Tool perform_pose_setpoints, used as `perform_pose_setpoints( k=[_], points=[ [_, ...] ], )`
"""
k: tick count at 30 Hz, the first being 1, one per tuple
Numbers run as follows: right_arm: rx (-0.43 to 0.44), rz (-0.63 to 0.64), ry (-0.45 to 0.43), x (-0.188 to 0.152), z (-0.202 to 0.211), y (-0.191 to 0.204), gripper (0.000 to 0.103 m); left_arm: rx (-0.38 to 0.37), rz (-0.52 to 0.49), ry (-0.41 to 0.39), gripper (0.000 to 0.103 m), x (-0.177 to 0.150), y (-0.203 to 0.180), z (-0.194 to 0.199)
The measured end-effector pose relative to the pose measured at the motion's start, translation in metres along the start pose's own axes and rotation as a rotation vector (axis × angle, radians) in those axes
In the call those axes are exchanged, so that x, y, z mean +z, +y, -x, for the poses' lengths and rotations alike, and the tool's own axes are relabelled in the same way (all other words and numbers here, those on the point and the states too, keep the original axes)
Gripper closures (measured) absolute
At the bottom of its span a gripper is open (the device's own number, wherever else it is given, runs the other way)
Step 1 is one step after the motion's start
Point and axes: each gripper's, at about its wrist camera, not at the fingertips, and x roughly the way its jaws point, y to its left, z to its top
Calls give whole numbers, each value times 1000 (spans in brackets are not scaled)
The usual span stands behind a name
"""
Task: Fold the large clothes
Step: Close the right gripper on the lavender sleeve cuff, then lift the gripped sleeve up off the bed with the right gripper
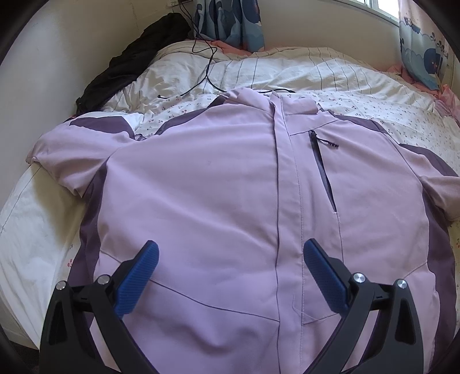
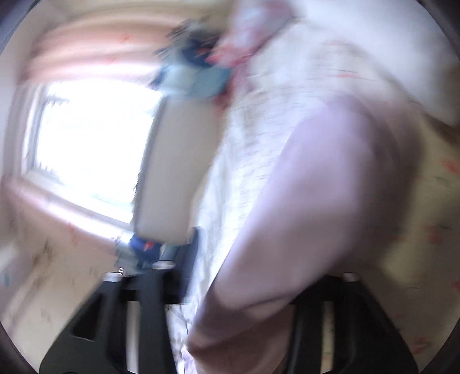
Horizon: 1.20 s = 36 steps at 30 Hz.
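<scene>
A lilac jacket (image 1: 215, 172) with dark purple side panels lies front up on the bed, zipped, its collar toward the far side. One sleeve (image 1: 86, 143) spreads out to the left. My left gripper (image 1: 230, 250) hovers open over the jacket's lower front, blue pads (image 1: 143, 276) wide apart with nothing between them. The right wrist view is badly blurred. There a lilac sleeve (image 2: 316, 187) bunches up from between the black arms of my right gripper (image 2: 244, 273) and hides its pads; the gripper looks shut on that fabric.
The bed carries a floral sheet (image 1: 388, 115) and a striped white quilt (image 1: 273, 69) at the back. A black garment (image 1: 129, 63) lies against the wall at the far left, with a black cable (image 1: 207, 72) trailing over the quilt. Curtains (image 1: 230, 23) and a bright window (image 2: 95, 138) stand beyond.
</scene>
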Motion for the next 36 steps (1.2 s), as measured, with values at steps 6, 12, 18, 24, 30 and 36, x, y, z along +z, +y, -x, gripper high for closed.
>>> perform_pose_setpoints(
  k=[6, 12, 18, 24, 30, 36],
  points=[
    [309, 304, 33, 5, -6, 117, 78, -2, 40, -5, 6, 2, 10, 1],
    [-36, 251, 88, 11, -35, 49, 28, -13, 38, 2, 6, 1, 8, 1],
    [-215, -66, 136, 9, -53, -56, 26, -8, 35, 9, 6, 0, 7, -2],
    [-186, -192, 64, 23, -44, -89, 25, -6, 31, 12, 6, 1, 5, -3],
    [-117, -56, 68, 32, -31, -49, 87, -15, 33, 17, 6, 0, 5, -3],
    [28, 98, 76, 17, -30, 14, 91, -23, 42, 11, 6, -1, 10, 2]
  ],
)
